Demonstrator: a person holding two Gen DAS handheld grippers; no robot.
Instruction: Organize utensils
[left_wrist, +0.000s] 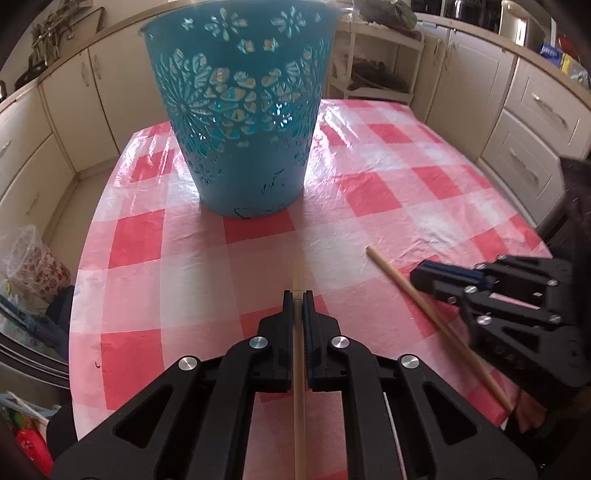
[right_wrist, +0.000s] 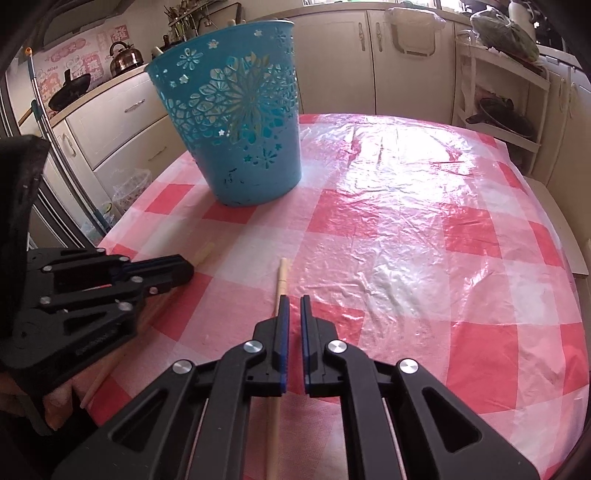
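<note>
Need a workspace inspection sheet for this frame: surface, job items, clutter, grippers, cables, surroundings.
Surface: table under red-and-white checked plastic cloth, wrinkled, glossy.
Job's things: teal perforated plastic basket, upright; two pale wooden chopsticks, one in the left gripper, one on the cloth.
Clutter: nothing seen.
Grippers: left gripper shut on a chopstick; right gripper open, beside the other chopstick.
Cables: nothing seen.
Surroundings: cream kitchen cabinets, metal kettle.

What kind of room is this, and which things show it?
Most likely a home kitchen: a kettle and wok stand on the counter, cream cabinets line the walls, and a checked tablecloth covers the table.
</note>
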